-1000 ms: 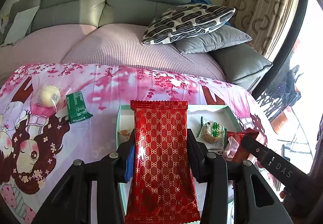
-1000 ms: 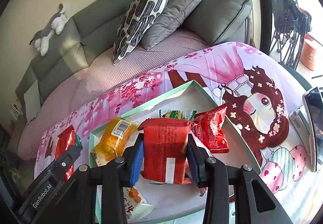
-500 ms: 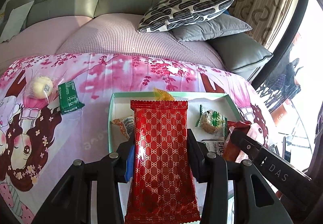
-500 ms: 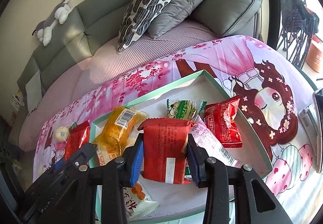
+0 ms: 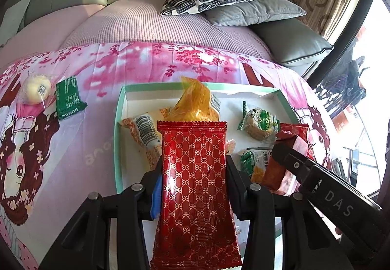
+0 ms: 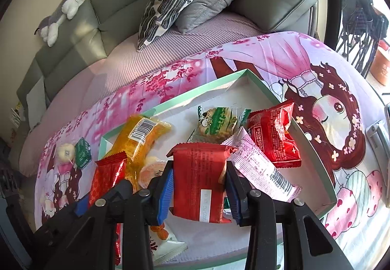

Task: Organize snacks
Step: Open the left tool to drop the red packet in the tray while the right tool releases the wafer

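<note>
Gripping one red packet (image 5: 195, 172) (image 6: 198, 180) in each pair of jaws, long axes pointing forward over the tray (image 6: 314, 148) below.

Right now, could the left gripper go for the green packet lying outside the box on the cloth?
Probably not yet. The left gripper is shut on the long red patterned packet, so its jaws are full. The green packet lies uncovered on the cloth, beside a round yellow snack; nothing else blocks it.
</note>
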`<state>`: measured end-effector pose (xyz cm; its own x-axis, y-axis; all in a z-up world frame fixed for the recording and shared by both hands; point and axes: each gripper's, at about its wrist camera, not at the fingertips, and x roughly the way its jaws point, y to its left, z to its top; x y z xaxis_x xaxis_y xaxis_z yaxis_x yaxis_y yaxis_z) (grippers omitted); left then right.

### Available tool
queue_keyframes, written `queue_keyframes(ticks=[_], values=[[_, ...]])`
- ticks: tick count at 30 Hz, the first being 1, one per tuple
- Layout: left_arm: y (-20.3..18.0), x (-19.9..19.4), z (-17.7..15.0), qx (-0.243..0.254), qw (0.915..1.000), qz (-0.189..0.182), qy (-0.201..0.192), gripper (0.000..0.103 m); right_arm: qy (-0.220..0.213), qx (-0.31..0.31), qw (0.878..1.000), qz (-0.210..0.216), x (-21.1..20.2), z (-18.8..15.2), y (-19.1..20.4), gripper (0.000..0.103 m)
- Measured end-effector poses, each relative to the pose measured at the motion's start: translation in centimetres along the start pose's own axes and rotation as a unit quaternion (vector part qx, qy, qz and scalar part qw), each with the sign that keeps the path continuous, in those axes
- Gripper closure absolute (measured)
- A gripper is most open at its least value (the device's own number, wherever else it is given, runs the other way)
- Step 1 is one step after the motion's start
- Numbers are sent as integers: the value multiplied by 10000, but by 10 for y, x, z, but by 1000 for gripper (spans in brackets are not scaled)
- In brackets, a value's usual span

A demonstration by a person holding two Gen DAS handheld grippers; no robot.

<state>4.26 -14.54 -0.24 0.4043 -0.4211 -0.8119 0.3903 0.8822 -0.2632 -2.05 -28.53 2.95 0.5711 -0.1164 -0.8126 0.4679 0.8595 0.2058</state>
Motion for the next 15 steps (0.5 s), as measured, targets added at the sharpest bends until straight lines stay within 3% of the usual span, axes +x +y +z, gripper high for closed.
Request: queue_keyframes(ticks=[7, 15], values=[[-2, 3, -1, 19, 10000, 21, 73, 55, 55, 19, 10000, -30, 2, 0, 1, 59], [3, 0, 1, -88, 9999, 33, 53, 46, 10, 58, 10000, 1, -2, 1, 0, 46]])
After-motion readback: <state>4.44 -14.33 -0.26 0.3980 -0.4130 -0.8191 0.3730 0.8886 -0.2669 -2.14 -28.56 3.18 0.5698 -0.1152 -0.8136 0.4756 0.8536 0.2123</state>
